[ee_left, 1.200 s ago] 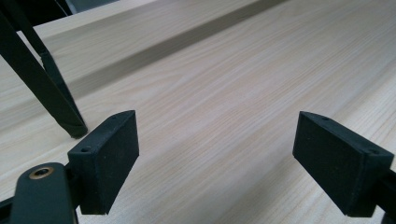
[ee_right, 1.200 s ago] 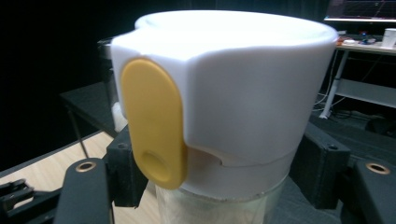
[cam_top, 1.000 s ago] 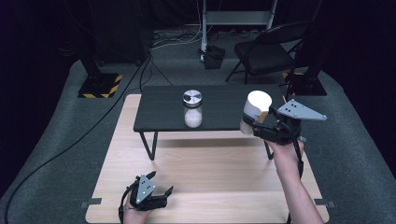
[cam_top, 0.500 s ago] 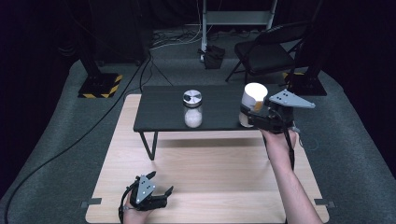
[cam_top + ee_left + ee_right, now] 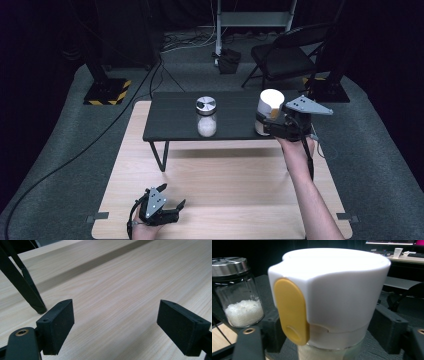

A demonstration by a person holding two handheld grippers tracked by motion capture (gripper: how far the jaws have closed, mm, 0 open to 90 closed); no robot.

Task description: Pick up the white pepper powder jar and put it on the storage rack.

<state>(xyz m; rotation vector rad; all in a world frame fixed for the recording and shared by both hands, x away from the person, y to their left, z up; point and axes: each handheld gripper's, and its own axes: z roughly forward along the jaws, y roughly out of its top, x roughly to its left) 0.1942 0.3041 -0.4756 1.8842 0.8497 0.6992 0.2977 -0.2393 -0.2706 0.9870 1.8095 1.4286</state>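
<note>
On the black table's right end, the right hand-held gripper (image 5: 267, 122), jaws just opening, loosely flanks the white-lidded container (image 5: 270, 107).

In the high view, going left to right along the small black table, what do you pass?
Glass jar with metal lid → white-lidded container with yellow tab → right tongs, their jaws either side of that container and just opening.
</note>
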